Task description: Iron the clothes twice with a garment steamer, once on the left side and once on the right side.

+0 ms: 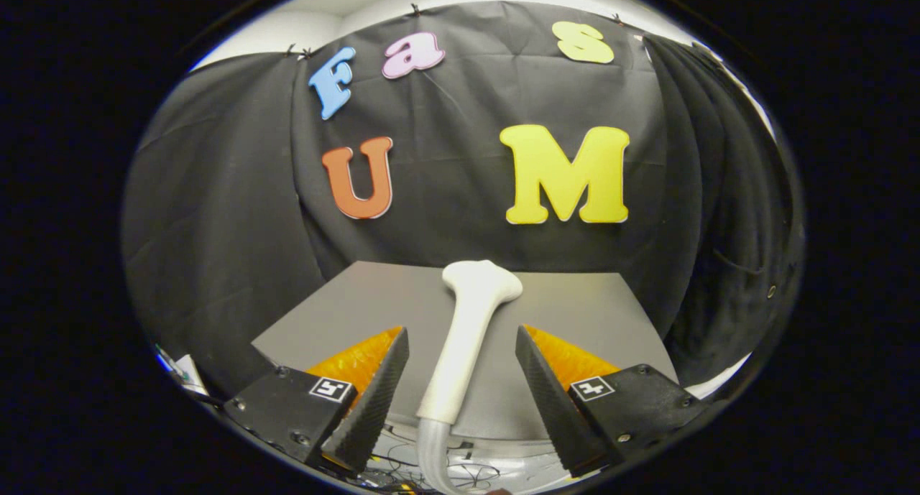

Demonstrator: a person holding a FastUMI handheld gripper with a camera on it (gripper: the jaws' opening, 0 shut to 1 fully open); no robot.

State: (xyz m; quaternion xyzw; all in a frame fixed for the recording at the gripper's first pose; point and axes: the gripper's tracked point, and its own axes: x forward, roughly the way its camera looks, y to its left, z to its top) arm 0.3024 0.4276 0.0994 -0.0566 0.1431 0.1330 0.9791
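Now the grey table (575,301) is lying bare beyond the gripper (461,387), whose jaws are standing wide apart, flanking without touching the white garment steamer (467,330) lying between them, probably lining up to close on its handle.

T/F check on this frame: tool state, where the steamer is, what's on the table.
1. The tool is open. True.
2. Both fingers press on the steamer. False: a gap shows on each side of its handle.
3. The steamer lies between the fingers, its head beyond their tips. True.
4. A shirt lies spread on the grey table. False: no garment is visible on it.
5. A clear hose leaves the steamer's handle end. True.
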